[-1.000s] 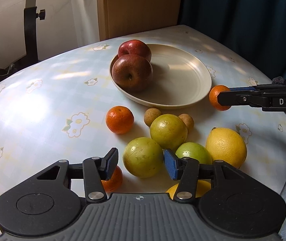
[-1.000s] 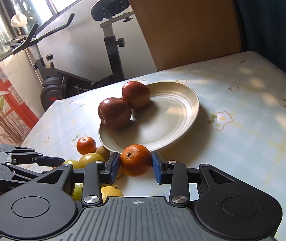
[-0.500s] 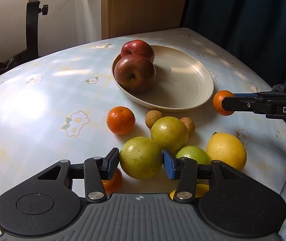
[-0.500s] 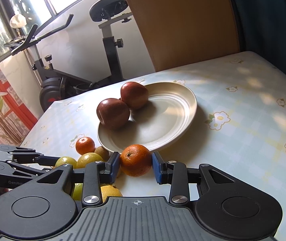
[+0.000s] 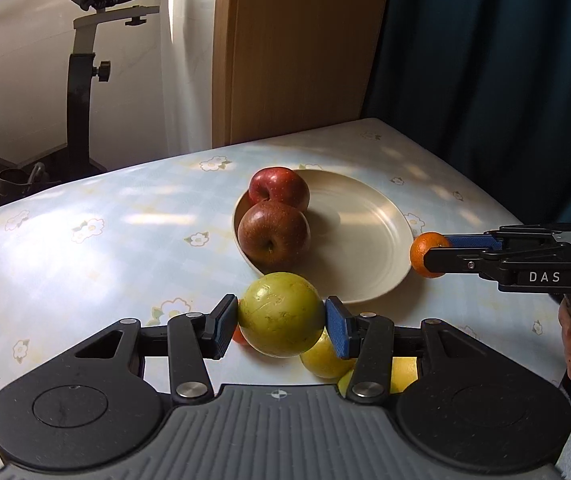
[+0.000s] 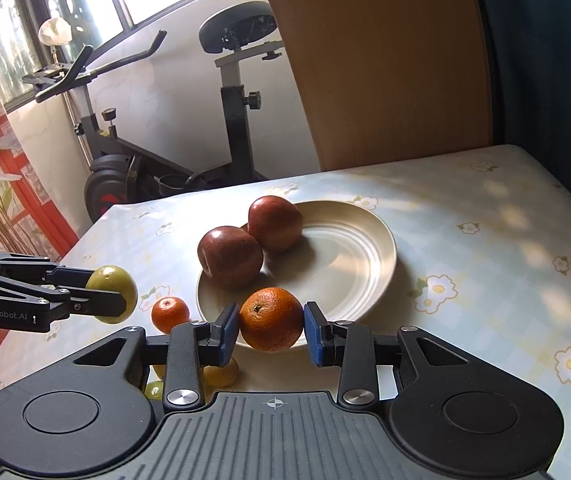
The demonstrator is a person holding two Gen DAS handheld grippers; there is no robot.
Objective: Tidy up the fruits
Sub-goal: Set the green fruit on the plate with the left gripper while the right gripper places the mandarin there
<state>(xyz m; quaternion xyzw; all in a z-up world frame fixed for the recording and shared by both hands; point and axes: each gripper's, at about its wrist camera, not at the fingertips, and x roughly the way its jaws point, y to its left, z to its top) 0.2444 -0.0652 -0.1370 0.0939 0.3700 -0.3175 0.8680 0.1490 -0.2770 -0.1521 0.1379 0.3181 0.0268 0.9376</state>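
Above the flowered tablecloth (image 5: 85,248), both grippers carry fruit toward the cream plate (image 5: 365,240). The left gripper (image 5: 281,326) is clamped on a green apple (image 5: 281,314), its blue pads pressed against the apple's two sides, and the fruit hangs clear of the cloth just short of the plate's near rim. The right gripper (image 6: 272,330) is closed around an orange (image 6: 272,319) in the same way, held at the plate's near edge; from the left wrist view that orange (image 5: 425,254) sits just beside the rim on the right. Two red apples (image 5: 273,234) already lie touching each other on the plate's left half, leaving the right half bare. A small mandarin (image 6: 170,314) rests on the cloth near the plate, and a few yellow-green fruits (image 6: 221,374) lie low behind the right gripper's fingers, partly hidden.

The likeliest trouble is crowding. Both grippers aim at the same plate, so the two tools could knock together if they go in at once. The green apple is broad and smooth, gripped only at two small patches, so a tilt of the wrist might let it roll out. Released too near the red apples, it could nudge them toward the shallow rim; released too high, round fruit may roll across the plate and off onto the cloth.
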